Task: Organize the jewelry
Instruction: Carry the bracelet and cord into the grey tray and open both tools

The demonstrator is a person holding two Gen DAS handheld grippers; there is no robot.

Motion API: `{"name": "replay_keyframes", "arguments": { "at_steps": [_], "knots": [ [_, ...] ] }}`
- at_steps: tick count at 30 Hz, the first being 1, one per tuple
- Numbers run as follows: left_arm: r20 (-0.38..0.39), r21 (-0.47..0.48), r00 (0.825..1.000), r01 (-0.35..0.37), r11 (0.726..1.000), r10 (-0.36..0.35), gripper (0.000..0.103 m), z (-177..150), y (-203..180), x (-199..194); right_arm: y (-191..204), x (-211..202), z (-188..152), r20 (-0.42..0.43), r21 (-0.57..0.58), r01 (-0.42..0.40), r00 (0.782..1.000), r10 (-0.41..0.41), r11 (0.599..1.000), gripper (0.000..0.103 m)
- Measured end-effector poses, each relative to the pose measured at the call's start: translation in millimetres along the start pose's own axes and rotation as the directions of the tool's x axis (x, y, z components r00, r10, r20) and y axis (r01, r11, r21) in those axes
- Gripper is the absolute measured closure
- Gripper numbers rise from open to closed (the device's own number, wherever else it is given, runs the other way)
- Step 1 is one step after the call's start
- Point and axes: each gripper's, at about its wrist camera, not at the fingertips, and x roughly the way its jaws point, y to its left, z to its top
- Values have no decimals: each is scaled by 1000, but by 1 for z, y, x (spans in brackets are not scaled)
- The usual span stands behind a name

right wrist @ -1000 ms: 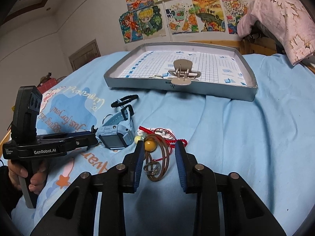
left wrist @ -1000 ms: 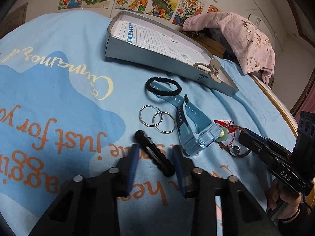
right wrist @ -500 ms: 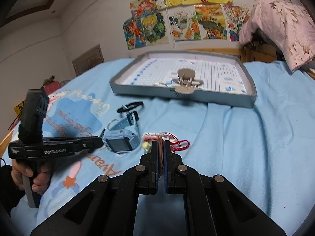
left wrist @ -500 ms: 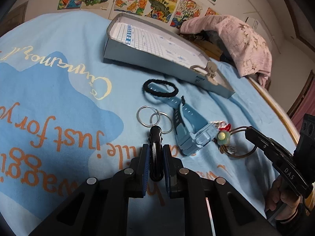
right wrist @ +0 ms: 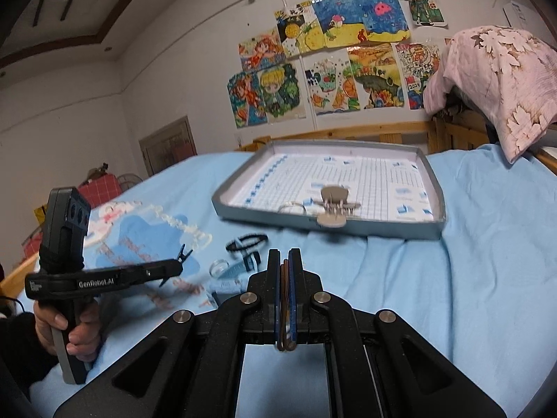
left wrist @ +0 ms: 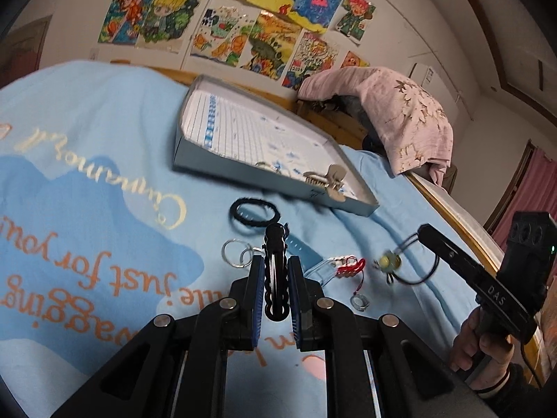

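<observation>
Both your grippers have closed and lifted: left gripper (left wrist: pixel 275 275) pinches the black hair clip (left wrist: pixel 275 271), its length pointing forward; right gripper (right wrist: pixel 284 278) clamps the brown cord bracelet (right wrist: pixel 285 299). Ahead lies the grey tray (right wrist: pixel 365 228), nearer your right hand.

Watch (left wrist: pixel 315 266) mostly hidden behind left tongs (left wrist: pixel 276 291), bead charm (left wrist: pixel 386 263) motion-blurred, bedspread lettering (right wrist: pixel 163 271) smeared, unreadable.

Shallow grey cardboard tray (left wrist: pixel 195 160) on light-blue printed bedsheet (left wrist: pixel 87 188); beige claw hair clip (right wrist: pixel 332 205) inside, at near wall. Black elastic hair tie (left wrist: pixel 255 211) before tray; two silver metal rings (left wrist: pixel 238 256) nearer still.
</observation>
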Motion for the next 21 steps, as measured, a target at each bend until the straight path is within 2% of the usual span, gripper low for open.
{"name": "replay_keyframes", "arguments": {
  "at_steps": [6, 10, 17, 21],
  "knots": [
    [-24, 20, 1000, 4, 1000, -3, 90, 18, -8, 5, 6, 5, 17, 15, -38, -6, 1000, 7, 999, 99],
    [9, 73, 1000, -23, 997, 23, 90, 42, -16, 12, 5, 21, 43, 36, -48, -11, 999, 12, 999, 99],
    [36, 23, 999, -38, 999, 38, 90, 101, 5, 59, -2, 86, 91, 61, -17, -15, 998, 16, 1000, 99],
    [11, 31, 998, -57, 998, 56, 90, 115, 13, 90, -7, 128, 95, 36, 11, -11, 999, 10, 1000, 99]
  ]
}}
